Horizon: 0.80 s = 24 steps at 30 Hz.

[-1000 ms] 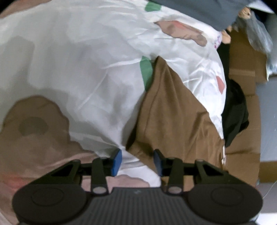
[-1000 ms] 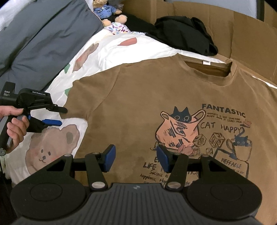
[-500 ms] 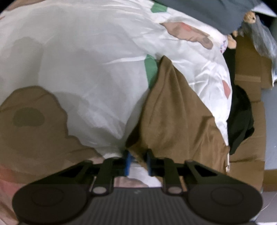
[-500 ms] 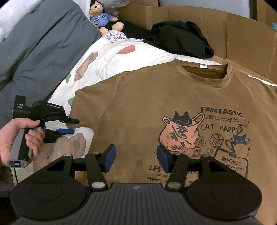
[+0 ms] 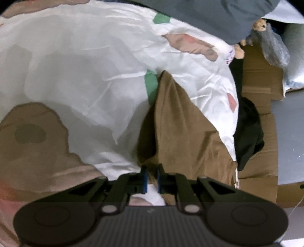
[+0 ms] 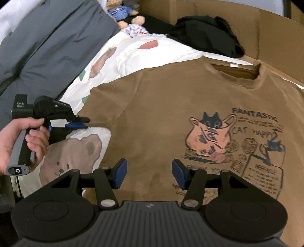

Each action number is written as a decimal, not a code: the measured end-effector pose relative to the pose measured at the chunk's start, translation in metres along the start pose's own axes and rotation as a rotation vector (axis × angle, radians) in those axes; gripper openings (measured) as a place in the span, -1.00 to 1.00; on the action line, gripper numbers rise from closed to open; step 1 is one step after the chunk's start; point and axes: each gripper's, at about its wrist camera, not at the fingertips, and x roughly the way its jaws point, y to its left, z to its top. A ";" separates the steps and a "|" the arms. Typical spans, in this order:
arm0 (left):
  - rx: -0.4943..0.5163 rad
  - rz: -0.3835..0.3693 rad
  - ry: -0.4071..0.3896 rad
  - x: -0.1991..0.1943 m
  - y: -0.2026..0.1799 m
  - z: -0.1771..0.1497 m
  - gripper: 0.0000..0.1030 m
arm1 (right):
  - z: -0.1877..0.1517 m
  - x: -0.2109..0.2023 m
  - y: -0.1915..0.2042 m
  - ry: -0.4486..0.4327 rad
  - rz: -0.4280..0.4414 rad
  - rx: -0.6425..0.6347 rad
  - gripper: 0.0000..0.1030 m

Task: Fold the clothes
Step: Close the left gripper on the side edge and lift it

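Observation:
A brown T-shirt (image 6: 161, 117) with a cat print lies spread face up on a white bear-print duvet (image 6: 133, 55), collar toward the far cardboard. My left gripper (image 5: 152, 179) is shut on the hem of the shirt's sleeve (image 5: 178, 133), which it lifts a little off the duvet. The right wrist view shows the same left gripper (image 6: 83, 122) at the sleeve's corner, held by a hand (image 6: 22, 136). Over the shirt's lower front, my right gripper (image 6: 148, 172) hovers open, nothing between its blue pads.
A grey blanket (image 6: 47, 47) lies along the left side. A teddy bear (image 6: 121, 11) and a black garment (image 6: 207, 36) sit at the far end, against cardboard walls (image 6: 266, 32). The duvet (image 5: 76, 66) stretches wide to the left of the sleeve.
My left gripper went from open to shut on the sleeve hem and has drawn it up slightly. My right gripper stayed open, drifting a little over the shirt.

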 end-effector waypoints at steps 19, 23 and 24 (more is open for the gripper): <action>0.101 -0.161 0.014 -0.007 -0.017 0.010 -0.86 | 0.028 0.048 0.019 0.038 0.004 -0.006 -0.20; 0.098 -0.184 0.012 -0.010 -0.015 0.011 -0.86 | 0.032 0.054 0.023 0.038 -0.011 -0.010 -0.18; 0.099 -0.188 0.011 -0.010 -0.015 0.011 -0.86 | 0.033 0.056 0.024 0.038 -0.015 -0.011 -0.18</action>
